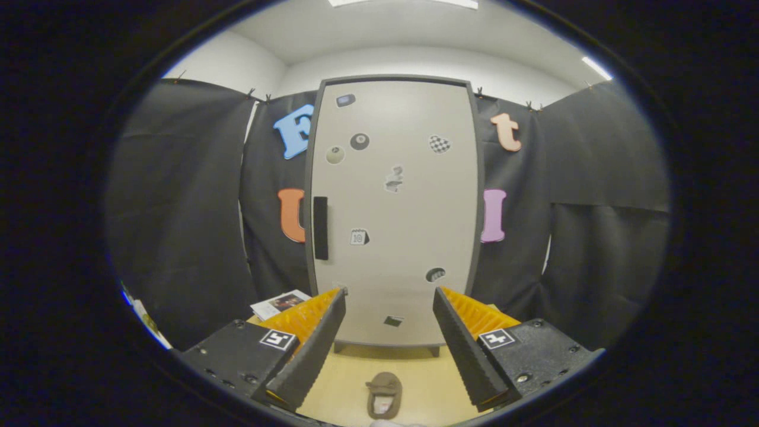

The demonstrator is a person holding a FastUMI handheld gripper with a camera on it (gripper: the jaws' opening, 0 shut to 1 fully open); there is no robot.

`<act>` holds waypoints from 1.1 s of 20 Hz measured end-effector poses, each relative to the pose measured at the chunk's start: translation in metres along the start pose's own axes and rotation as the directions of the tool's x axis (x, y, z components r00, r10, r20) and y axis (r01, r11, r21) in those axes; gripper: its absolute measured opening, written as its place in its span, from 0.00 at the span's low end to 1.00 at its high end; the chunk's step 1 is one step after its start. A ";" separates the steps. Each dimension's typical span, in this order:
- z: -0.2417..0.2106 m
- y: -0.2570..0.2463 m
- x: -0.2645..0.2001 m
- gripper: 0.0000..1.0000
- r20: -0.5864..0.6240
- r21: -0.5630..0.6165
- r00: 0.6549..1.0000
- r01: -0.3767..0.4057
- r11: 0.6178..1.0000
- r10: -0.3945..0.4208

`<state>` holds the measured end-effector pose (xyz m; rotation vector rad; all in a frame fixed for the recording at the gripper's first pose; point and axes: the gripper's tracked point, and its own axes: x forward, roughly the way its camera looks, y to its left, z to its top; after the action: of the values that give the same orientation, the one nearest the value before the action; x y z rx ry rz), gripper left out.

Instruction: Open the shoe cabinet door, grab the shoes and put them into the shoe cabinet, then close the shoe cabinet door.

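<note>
- While the shoe cabinet door [394, 207] stands shut, upright against the booth wall, my first job is clearly its dark vertical handle [321, 228] on the left edge.
- Stickers dot the door's pale face; the handle sits beyond my left finger and higher up, so I judge I must rise and swing left.
- One brown shoe [384, 394] lies on the light floor [424, 379] between my fingers, close under them, toe toward the cabinet.
- My tool [389, 323] is spread wide, gripping nothing, ready for that handle.
- Papers [280, 303] lie off left, near the cabinet's foot.
</note>
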<state>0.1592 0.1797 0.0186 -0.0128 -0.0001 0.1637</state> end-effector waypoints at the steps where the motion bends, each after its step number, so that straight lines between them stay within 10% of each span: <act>1: 0.006 0.015 0.018 0.97 0.012 0.006 1.000 -0.023 1.000 0.023; 16: 0.045 0.115 0.202 0.97 0.025 -0.033 0.996 -0.083 0.996 0.084; 22: 0.037 0.111 0.223 0.73 -0.004 -0.027 1.000 -0.029 0.999 0.029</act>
<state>0.3611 0.3257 0.0537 -0.0398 0.0018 0.1926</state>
